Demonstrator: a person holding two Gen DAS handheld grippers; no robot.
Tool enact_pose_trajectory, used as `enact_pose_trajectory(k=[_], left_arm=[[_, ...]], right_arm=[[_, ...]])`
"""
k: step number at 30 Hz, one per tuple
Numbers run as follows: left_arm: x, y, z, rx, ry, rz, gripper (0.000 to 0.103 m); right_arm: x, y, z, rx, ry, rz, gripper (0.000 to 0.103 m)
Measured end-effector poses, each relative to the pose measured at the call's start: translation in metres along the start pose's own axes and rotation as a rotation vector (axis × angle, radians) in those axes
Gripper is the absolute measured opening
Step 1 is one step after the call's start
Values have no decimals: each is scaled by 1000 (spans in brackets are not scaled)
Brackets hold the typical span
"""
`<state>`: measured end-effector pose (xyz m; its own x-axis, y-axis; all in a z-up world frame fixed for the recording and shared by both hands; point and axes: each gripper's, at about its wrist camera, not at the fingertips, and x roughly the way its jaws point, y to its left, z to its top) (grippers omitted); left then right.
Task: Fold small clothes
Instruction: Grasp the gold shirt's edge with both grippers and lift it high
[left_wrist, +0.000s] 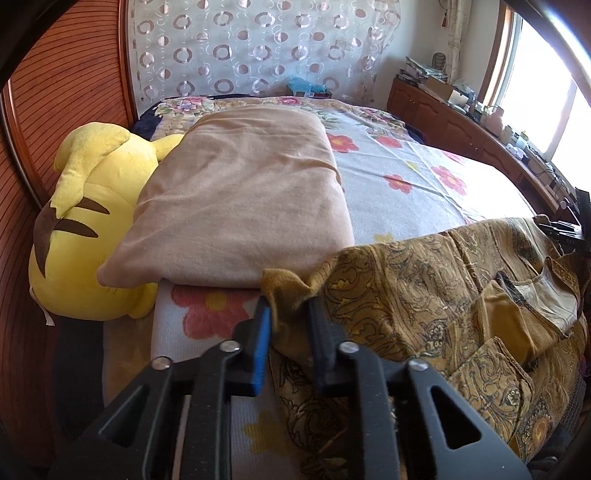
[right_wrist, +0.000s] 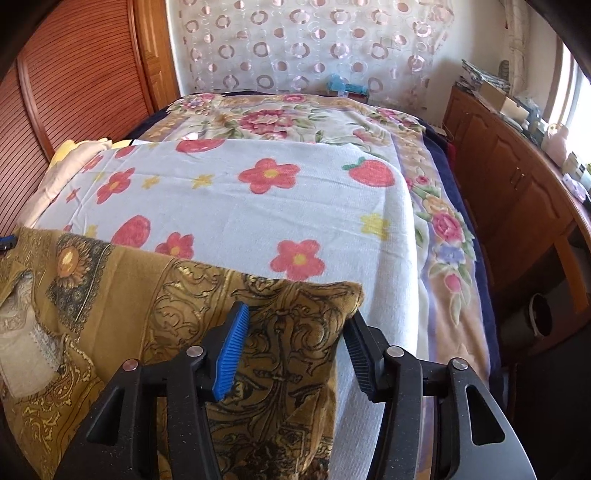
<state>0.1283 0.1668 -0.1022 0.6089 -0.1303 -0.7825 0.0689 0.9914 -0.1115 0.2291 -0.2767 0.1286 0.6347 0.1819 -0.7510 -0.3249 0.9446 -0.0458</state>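
Lying spread across the bed's near edge: mustard-gold patterned garment (left_wrist: 424, 295), on a floral blanket (right_wrist: 258, 206). Left gripper (left_wrist: 288, 321) is clamping a bunched corner of the garment between closed jaws. Right gripper (right_wrist: 295, 350) is straddling the opposite corner, jaws apart, pads not pressing. Beyond: beige pillow (left_wrist: 240, 206), yellow plush toy (left_wrist: 92, 206) at the bed's left edge.

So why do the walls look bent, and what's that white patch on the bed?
Left wrist view: the wide lens bows the wardrobe, and window sunlight bleaches the bedsheet. Right wrist view: same bending on the cabinets, softer light, no glare on the sheet.
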Motion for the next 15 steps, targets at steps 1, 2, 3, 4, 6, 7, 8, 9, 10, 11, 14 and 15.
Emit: enact_pose_trajectory(k=[1, 2, 3, 4, 6, 7, 8, 9, 10, 11, 14, 15], left_arm=[[-2, -1, 0, 0, -1, -5, 8], [-6, -3, -1, -1, -14, -7, 7], [-13, -4, -2, -4, -43, 5, 6], [-24, -7, -2, -8, -76, 6, 5], [-43, -12, -2, -11, -123, -5, 5], [-55, -15, -2, -11, -150, -10, 5], [-66, -19, -1, -9, -174, -14, 5], [-82, -24, 1, -9, -210, -21, 5], [-93, -27, 3, -5, -232, -27, 5], [-106, -31, 5, 2, -260, -29, 5], [-151, -45, 16, 30, -356, -43, 5], [-164, -48, 20, 38, -385, -43, 5]], right_arm=[[-2, 2, -2, -13, -3, 16, 28], [-4, 4, -3, -28, -9, 29, 20], [-6, 6, -6, -45, -11, 35, 9], [-10, 10, -9, -63, -22, 31, 7], [-26, 15, -15, -88, -77, 12, 6], [-35, 18, -18, -97, -97, 3, 6], [-46, 20, -20, -103, -121, -6, 6], [-60, 22, -21, -106, -156, -11, 6], [-75, 24, -22, -103, -189, -9, 6], [-92, 26, -21, -103, -226, -7, 6], [-149, 36, -19, -119, -344, -5, 5], [-168, 41, -17, -136, -380, -17, 5]])
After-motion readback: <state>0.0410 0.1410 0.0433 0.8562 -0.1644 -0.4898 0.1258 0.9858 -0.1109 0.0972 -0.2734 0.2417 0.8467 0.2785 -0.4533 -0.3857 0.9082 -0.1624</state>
